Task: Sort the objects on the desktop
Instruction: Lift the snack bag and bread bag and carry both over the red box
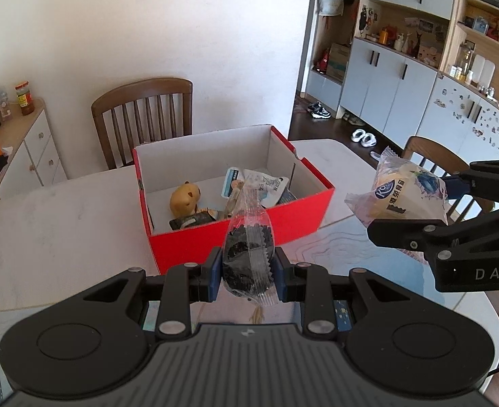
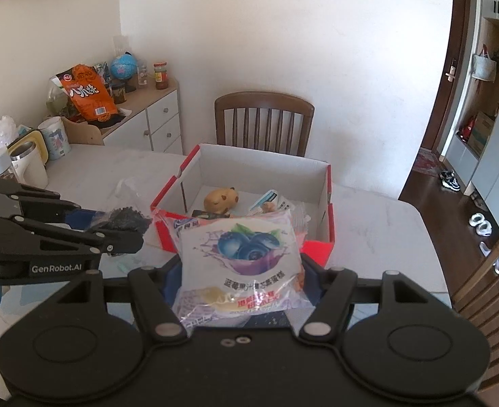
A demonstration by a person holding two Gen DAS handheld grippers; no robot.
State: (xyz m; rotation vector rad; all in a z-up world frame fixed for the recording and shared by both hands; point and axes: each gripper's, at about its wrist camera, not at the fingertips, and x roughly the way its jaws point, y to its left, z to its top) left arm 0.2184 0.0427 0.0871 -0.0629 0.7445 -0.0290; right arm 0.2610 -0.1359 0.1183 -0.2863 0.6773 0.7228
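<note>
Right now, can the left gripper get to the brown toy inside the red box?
Probably not yet. The left gripper is shut on a dark snack packet, so its fingers are occupied. The red box is open on top, and the brown toy lies uncovered inside.

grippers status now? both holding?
Left gripper: shut on the clear packet of dark snack.
Right gripper: shut on the blueberry cake packet, jaws wide around it.

"GenRobot.AI" on left tongs [image 2: 127, 234], "DAS" on right tongs [image 1: 415, 210]
</note>
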